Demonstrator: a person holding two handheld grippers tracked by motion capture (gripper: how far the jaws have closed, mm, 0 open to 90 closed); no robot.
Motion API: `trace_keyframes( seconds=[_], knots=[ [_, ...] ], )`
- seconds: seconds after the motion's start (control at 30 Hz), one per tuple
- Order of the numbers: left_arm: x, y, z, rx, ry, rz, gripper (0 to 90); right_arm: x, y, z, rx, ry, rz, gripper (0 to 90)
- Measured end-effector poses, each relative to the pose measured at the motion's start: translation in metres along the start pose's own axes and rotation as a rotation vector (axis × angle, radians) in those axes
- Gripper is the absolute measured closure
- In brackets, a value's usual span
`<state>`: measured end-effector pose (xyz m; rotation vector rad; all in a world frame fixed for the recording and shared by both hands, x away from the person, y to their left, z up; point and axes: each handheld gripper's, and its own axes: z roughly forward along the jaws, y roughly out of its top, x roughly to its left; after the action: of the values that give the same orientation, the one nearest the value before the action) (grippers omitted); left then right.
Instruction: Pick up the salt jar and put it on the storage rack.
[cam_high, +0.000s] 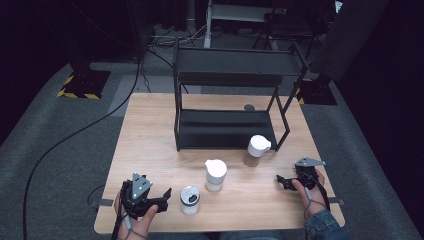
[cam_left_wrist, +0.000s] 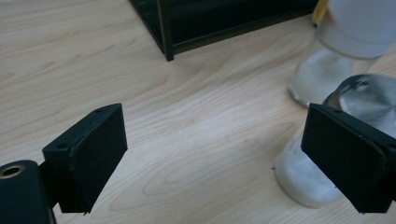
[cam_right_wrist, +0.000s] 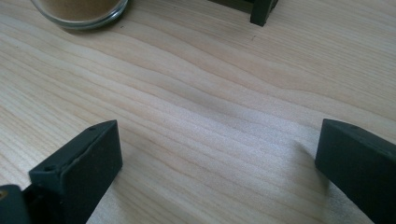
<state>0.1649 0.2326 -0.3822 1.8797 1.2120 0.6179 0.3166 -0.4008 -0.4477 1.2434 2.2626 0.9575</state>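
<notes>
- Your left gripper (cam_high: 159, 199) sat at the near left of the wooden table (cam_high: 150, 130), jaws spread wide with nothing between them.
- A silver-lidded jar (cam_high: 190, 199) stood just beside it, to its right.
- Your right gripper (cam_high: 283, 183) rested near the right edge, jaws likewise wide apart and empty.
- Two white-capped jars (cam_high: 215, 174) (cam_high: 256, 149) stood in front of the black rack (cam_high: 227, 95).
</notes>
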Motion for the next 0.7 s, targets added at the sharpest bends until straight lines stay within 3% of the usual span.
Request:
trace_keyframes(
  seconds=[0.1, 0.33, 0.7],
  knots=[
    [-0.007, 0.002, -0.001, -0.019, 0.007, 0.017, 7.1, 0.0, 0.0, 0.0, 0.0, 0.0, 0.0, 0.4],
    [-0.016, 0.007, -0.003, -0.041, -0.002, -0.037, 6.9, 0.0, 0.0, 0.0, 0.0, 0.0, 0.0, 0.4],
    [-0.03, 0.013, -0.002, -0.053, -0.026, -0.04, 7.0, 0.0, 0.0, 0.0, 0.0, 0.0, 0.0, 0.4]
  ],
)
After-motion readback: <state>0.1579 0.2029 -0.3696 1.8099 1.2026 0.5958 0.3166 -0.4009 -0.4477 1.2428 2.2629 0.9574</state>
